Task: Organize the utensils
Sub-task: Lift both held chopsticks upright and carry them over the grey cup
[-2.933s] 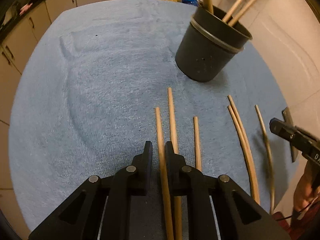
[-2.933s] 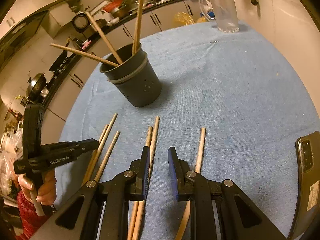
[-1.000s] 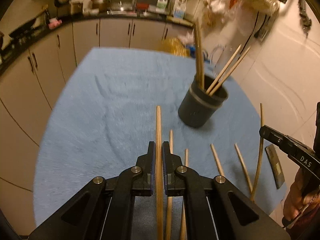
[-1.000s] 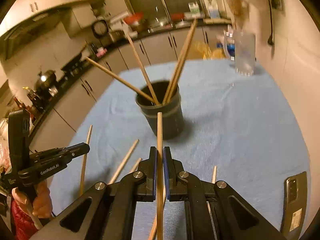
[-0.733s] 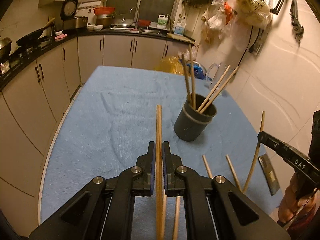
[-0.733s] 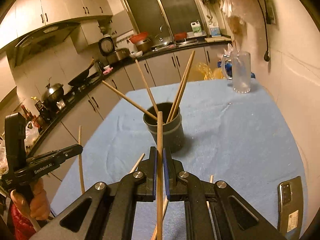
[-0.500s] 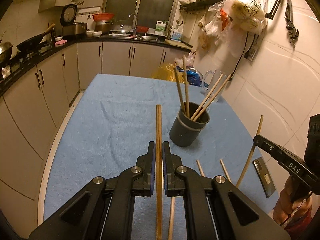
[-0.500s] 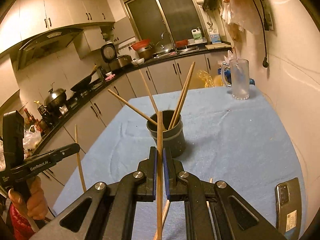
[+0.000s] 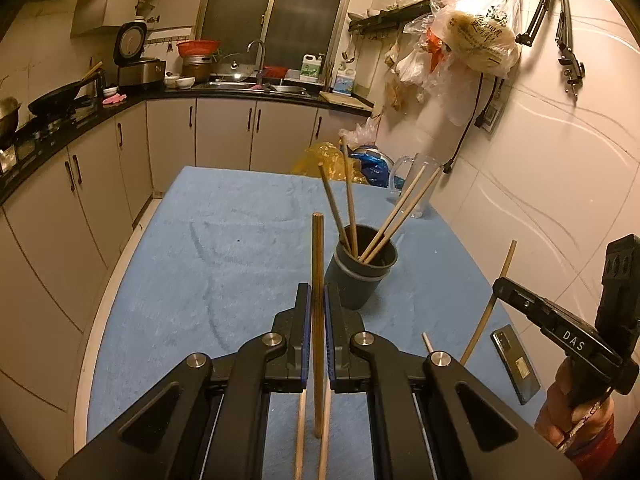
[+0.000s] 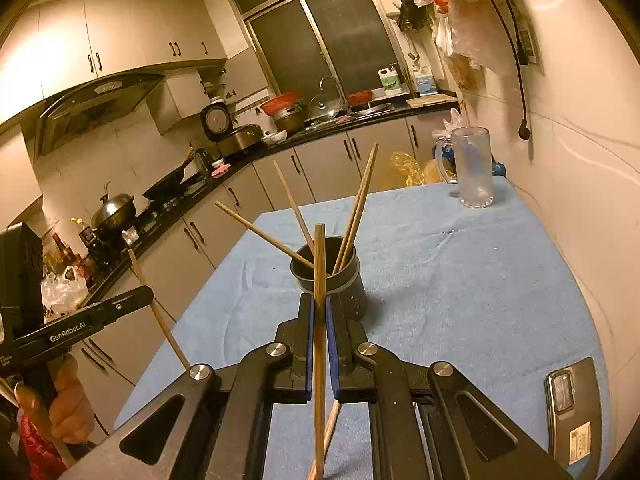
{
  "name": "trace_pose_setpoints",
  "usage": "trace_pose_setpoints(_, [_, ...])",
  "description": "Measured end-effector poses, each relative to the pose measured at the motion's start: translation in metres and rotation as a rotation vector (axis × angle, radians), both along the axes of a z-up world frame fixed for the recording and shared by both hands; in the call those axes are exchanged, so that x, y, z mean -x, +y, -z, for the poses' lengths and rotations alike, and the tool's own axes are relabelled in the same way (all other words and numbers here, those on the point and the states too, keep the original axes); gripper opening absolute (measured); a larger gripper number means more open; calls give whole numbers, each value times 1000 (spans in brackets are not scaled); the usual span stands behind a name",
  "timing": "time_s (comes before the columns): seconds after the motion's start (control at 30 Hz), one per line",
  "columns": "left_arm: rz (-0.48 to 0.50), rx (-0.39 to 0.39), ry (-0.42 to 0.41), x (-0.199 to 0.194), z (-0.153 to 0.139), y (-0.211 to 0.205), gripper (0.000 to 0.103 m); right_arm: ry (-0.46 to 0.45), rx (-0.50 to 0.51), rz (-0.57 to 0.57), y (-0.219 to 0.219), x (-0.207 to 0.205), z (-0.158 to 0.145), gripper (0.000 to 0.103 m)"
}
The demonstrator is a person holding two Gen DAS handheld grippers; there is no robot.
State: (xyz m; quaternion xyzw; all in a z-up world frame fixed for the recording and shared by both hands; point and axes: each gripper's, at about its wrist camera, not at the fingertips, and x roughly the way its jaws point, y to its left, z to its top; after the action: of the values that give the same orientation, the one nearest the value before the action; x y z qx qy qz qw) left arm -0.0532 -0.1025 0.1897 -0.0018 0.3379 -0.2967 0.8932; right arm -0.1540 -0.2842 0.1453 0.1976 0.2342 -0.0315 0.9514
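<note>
My left gripper [image 9: 317, 300] is shut on a wooden chopstick [image 9: 318, 248], held upright above the blue cloth [image 9: 224, 264]. My right gripper [image 10: 319, 308] is shut on a second chopstick [image 10: 319, 256], whose tip reaches up in front of the cup. The dark grey cup [image 9: 360, 280] [image 10: 344, 284] stands just beyond both grippers and holds several chopsticks leaning outward. In the left wrist view the right gripper [image 9: 498, 285] shows at the right with its stick [image 9: 490, 308]. In the right wrist view the left gripper [image 10: 147, 293] appears at the left. Loose chopsticks [image 9: 300, 428] lie under the left gripper.
A phone [image 9: 514, 364] [image 10: 572, 416] lies on the cloth near the right edge. A glass mug [image 10: 474, 168] stands at the far right corner by the tiled wall. Kitchen cabinets and a counter run along the left and the back.
Both grippers, earlier open over chopsticks lying on the cloth, have shut on one each and risen. Over the last second both kept climbing and tilted up, so the cup looks smaller.
</note>
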Motion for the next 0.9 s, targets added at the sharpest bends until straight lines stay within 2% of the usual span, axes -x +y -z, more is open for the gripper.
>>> trace_pose_setpoints(0.23, [8,10,-12,-3,-12,-8,6,-37,2,7,-7,1,-12,7])
trace_pose_setpoints(0.9, [41,55,-91,-27,-72,-48,6,-123,-2,52,-31,-16,-56,7])
